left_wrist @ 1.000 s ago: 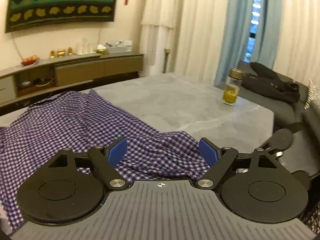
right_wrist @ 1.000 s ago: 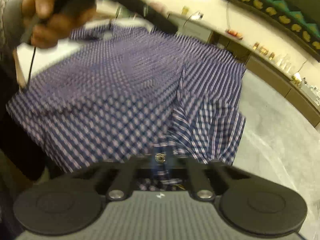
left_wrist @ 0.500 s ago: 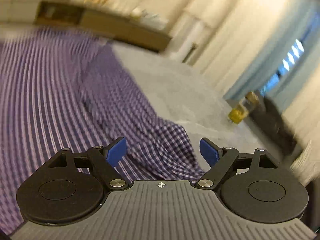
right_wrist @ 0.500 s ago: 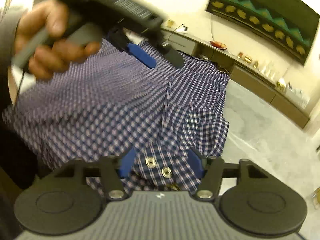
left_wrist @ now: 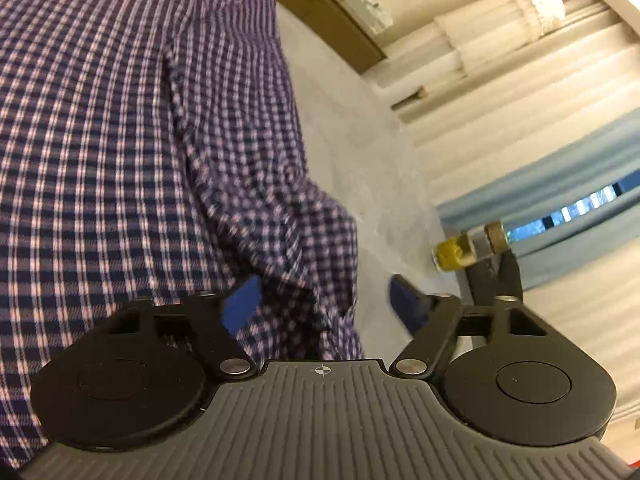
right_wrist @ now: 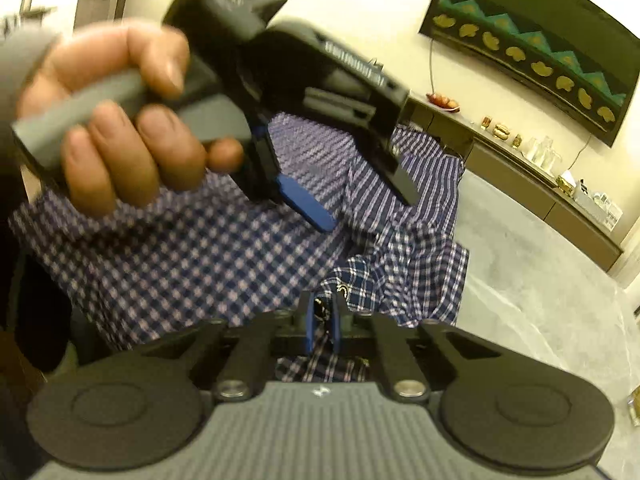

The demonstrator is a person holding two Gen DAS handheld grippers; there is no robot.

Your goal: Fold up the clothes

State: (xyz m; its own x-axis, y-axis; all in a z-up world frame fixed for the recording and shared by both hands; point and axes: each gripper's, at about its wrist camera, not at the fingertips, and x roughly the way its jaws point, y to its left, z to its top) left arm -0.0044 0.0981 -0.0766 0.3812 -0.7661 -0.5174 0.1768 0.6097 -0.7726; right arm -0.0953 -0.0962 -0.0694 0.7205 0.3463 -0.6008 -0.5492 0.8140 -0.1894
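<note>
Beside the checked shirt's (left_wrist: pixel 100 128) right edge, bare grey table (left_wrist: pixel 372 152); left gripper (left_wrist: pixel 324 300) spread wide, right gripper (right_wrist: pixel 321 320) clenched on shirt cloth.

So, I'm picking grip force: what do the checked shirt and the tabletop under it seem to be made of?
The checked shirt looks like thin woven fabric, probably cotton: matte, with soft creases and bunched folds near the right gripper. The tabletop looks like smooth grey stone or a marble-look laminate: faint pale veins, slight sheen.
</note>
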